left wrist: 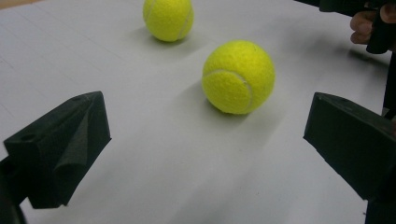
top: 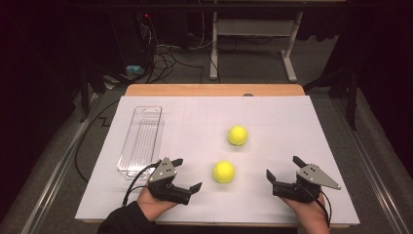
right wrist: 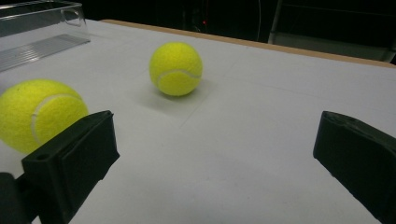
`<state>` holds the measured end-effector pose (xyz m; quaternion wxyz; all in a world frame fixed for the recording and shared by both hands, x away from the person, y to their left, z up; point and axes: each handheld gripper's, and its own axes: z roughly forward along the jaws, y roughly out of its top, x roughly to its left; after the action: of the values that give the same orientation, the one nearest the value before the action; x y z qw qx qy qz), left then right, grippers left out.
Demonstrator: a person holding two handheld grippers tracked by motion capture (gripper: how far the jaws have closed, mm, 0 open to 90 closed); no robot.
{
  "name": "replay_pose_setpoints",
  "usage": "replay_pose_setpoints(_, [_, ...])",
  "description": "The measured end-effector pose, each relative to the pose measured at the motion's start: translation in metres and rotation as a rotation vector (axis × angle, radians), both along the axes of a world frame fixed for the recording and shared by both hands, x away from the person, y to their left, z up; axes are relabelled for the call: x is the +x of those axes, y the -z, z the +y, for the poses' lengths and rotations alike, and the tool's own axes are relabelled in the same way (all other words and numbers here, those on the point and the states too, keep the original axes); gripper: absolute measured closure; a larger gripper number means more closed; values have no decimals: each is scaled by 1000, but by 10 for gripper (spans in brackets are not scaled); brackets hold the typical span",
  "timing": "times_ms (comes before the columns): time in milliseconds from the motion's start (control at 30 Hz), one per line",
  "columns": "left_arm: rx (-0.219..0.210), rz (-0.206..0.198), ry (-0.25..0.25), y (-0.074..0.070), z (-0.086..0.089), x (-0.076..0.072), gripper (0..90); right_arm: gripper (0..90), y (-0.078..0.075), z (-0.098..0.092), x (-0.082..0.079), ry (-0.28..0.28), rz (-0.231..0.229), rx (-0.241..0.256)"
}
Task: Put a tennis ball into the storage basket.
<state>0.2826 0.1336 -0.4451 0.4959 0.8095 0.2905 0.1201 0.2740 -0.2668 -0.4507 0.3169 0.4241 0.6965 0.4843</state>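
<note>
Near ball (top: 224, 171) | between left gripper (top: 187, 173), right gripper (top: 282, 165) | both spread, untouched

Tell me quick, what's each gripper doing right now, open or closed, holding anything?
Left gripper: open, holding nothing, near tennis ball ahead of it.
Right gripper: open, holding nothing.

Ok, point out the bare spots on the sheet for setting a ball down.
Free: the right half, between the far ball and the sheet's right edge; also the far strip past the clear tray. Crowded: the near middle, where the near ball sits between left gripper and right gripper.
</note>
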Motion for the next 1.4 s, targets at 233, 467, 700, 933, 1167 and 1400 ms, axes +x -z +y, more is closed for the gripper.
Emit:
replay_pose_setpoints(233, [34,33,3,2,1,1,7,0,0,-1,0,-1,-1,2])
replay_pose_setpoints(467, [69,59,-2,4,3,1,2,0,0,-1,0,0,1,0])
replay_pose_setpoints(700, [92,94,-1,4,2,2,1,0,0,-1,0,0,6,-1])
replay_pose_setpoints(933, [144,124,9,7,1,3,1,0,1,-1,1,-2,6,1])
replay_pose_setpoints(1167, [188,146,14,10,-2,4,1,0,1,-1,1,-2,7,3])
replay_pose_setpoints(1400, [227,169,20,12,-3,5,2,0,1,-1,1,-3,10,2])
